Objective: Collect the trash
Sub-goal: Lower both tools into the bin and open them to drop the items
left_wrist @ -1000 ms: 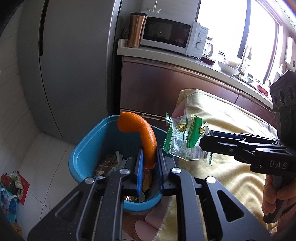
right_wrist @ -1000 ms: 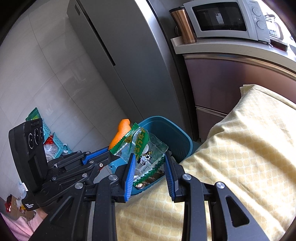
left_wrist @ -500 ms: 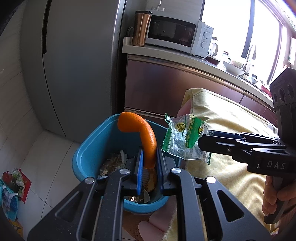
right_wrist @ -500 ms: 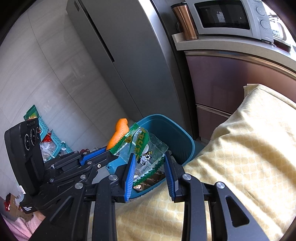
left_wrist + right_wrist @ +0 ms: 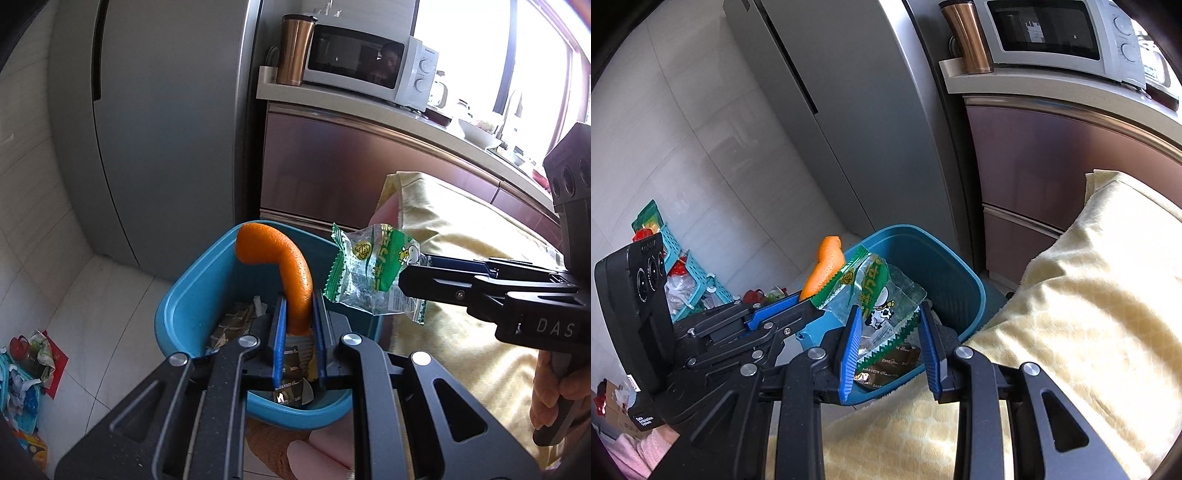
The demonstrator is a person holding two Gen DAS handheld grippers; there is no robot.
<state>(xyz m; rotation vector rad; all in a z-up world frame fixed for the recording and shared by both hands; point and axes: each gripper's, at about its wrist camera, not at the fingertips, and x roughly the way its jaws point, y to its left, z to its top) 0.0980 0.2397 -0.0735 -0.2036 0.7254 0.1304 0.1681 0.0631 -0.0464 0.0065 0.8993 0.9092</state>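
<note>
Where fingers grip orange peel (image 5: 291,280) and wrapper (image 5: 882,299): yellow cloth (image 5: 1089,314), blue bin (image 5: 192,299), fridge (image 5: 166,110).

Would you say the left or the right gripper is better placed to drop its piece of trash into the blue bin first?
Probably the left gripper: its orange peel hangs over the blue bin. The right gripper holds the green wrapper nearer the bin's rim, by the yellow cloth.

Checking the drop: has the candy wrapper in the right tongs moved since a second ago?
Yes, slightly: the wrapper now sits farther over the blue bin, away from the yellow cloth.
</note>
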